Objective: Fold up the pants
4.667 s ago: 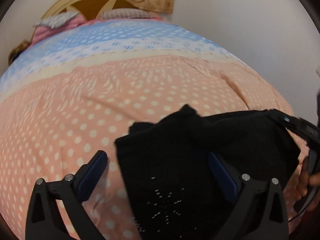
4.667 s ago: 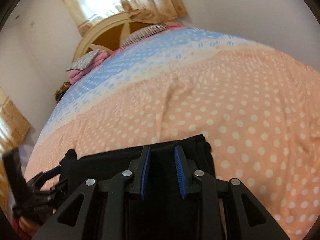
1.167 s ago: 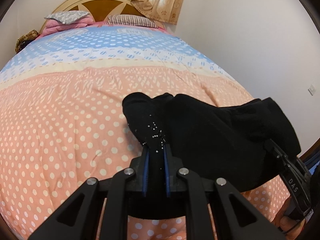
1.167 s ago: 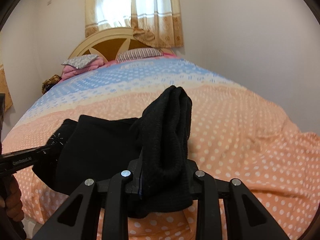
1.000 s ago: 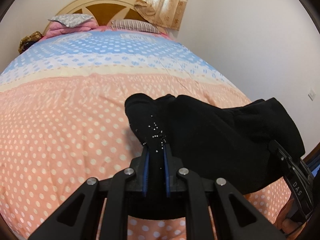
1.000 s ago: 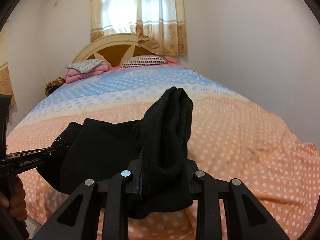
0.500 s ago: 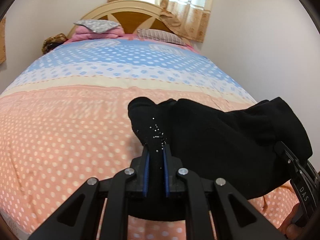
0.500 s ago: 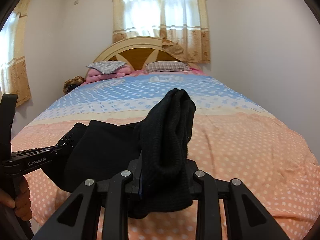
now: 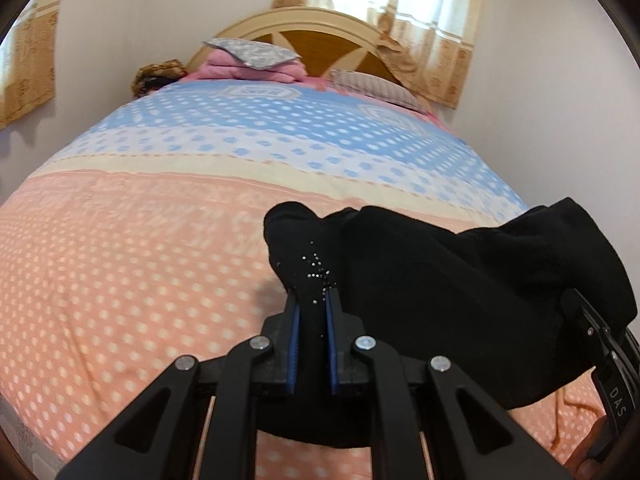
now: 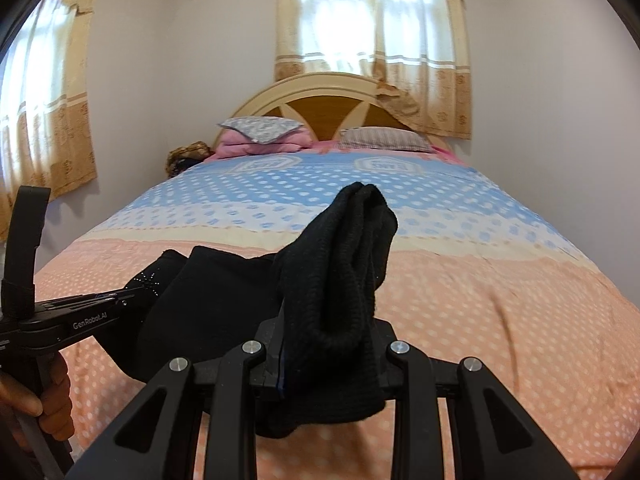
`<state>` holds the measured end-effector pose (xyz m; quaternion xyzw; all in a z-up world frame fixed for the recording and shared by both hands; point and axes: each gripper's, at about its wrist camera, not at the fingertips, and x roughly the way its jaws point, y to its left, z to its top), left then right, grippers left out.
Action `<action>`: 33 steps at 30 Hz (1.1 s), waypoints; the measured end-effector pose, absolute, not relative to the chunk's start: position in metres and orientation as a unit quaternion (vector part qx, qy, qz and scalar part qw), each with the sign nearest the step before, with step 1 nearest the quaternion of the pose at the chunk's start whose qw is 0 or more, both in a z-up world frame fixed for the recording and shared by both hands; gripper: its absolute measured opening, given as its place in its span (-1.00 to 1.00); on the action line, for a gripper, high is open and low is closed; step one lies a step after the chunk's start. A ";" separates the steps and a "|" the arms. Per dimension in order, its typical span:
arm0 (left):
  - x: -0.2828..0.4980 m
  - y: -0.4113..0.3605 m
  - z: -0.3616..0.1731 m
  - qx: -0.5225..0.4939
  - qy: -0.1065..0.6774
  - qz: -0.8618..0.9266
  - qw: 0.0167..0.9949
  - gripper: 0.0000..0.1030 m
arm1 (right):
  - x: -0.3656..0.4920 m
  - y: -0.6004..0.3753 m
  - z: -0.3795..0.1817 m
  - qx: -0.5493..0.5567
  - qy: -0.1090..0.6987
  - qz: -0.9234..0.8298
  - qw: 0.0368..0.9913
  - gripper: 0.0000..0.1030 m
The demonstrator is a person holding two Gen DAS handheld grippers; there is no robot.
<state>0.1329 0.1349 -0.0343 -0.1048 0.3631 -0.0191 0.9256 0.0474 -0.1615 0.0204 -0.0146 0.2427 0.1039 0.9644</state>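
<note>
The black pants [image 9: 460, 280] hang stretched between my two grippers above the near end of the bed. My left gripper [image 9: 312, 312] is shut on one end of them, where small sparkly dots show. My right gripper [image 10: 326, 340] is shut on the other end; a thick bunched fold of the pants [image 10: 344, 264] sticks up over its fingers and hides them. The left gripper [image 10: 80, 316] also shows at the left edge of the right wrist view, with the person's hand below it. The right gripper shows at the right edge of the left wrist view [image 9: 600, 340].
The bed's quilt [image 9: 140, 260] is peach with white dots near me and blue and white farther off. Pillows [image 10: 384, 138] and a pink folded blanket [image 10: 260, 136] lie by the headboard [image 10: 320, 96]. Walls and curtained windows surround the bed.
Both grippers have risen and tilted up with the pants, so more of the headboard, wall and windows shows. The grips have not changed.
</note>
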 end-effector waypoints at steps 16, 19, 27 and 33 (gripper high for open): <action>0.160 0.233 -0.031 -0.099 0.337 0.101 0.931 -0.78 | 0.107 -0.043 0.021 -0.038 0.228 0.201 0.952 -0.45; 0.171 0.243 -0.029 -0.080 0.326 0.125 0.934 -0.78 | 0.122 -0.025 0.020 -0.037 0.223 0.212 0.951 -0.45; 0.212 0.260 -0.046 -0.054 0.334 0.162 0.927 -0.78 | 0.164 0.011 0.006 -0.042 0.224 0.216 0.950 -0.45; 0.237 0.258 -0.077 -0.045 0.374 0.172 0.910 -0.78 | 0.203 0.024 -0.031 -0.072 0.266 0.193 0.942 -0.45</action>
